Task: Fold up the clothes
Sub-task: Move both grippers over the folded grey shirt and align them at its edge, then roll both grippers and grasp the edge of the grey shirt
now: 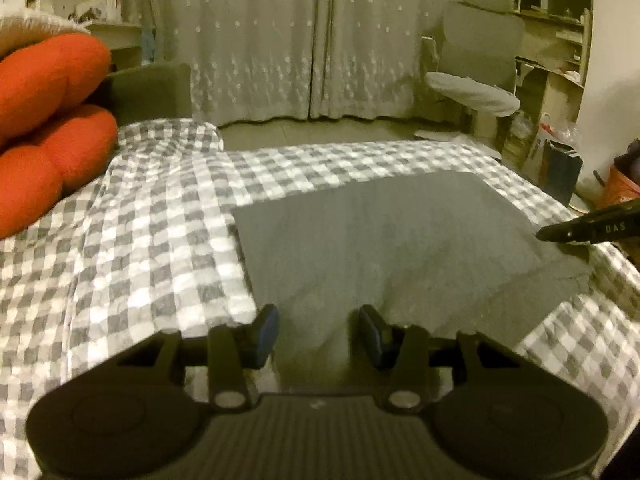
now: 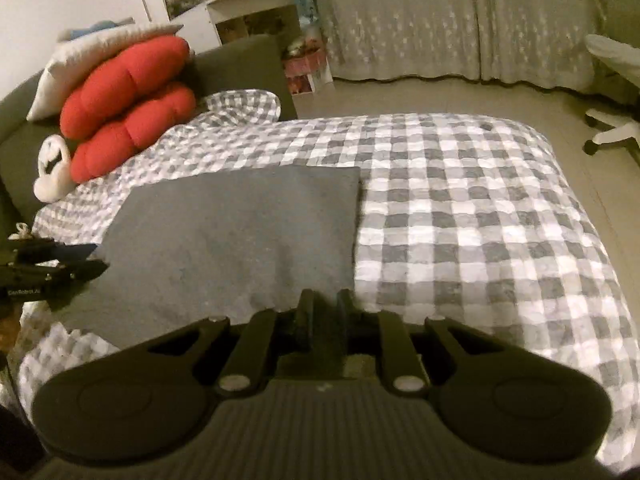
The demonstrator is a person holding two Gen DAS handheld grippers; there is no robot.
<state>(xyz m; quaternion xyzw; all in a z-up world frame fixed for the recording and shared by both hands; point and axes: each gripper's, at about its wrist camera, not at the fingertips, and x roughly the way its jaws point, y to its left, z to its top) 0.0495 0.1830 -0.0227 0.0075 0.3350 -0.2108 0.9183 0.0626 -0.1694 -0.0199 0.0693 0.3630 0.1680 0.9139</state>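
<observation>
Bed w/ grey-and-white checked quilted cover (image 2: 480,208) fills the foreground. At its head, a dark grey upholstered headboard (image 2: 244,68) w/ two red tufted cushions (image 2: 128,96) stacked against it, a white pillow (image 2: 92,56) behind them and a small white plush item (image 2: 52,172) beside. Pale grey full-length curtains w/ small white embroidered motifs (image 1: 280,40) cover the far wall. Floor is pale, smooth tile (image 2: 440,96). Grey office chair on white wheeled base (image 1: 480,72) stands near open wooden shelving (image 1: 560,48), cluttered. White low shelf unit (image 2: 256,12) beside headboard. Light dim, warm.
</observation>
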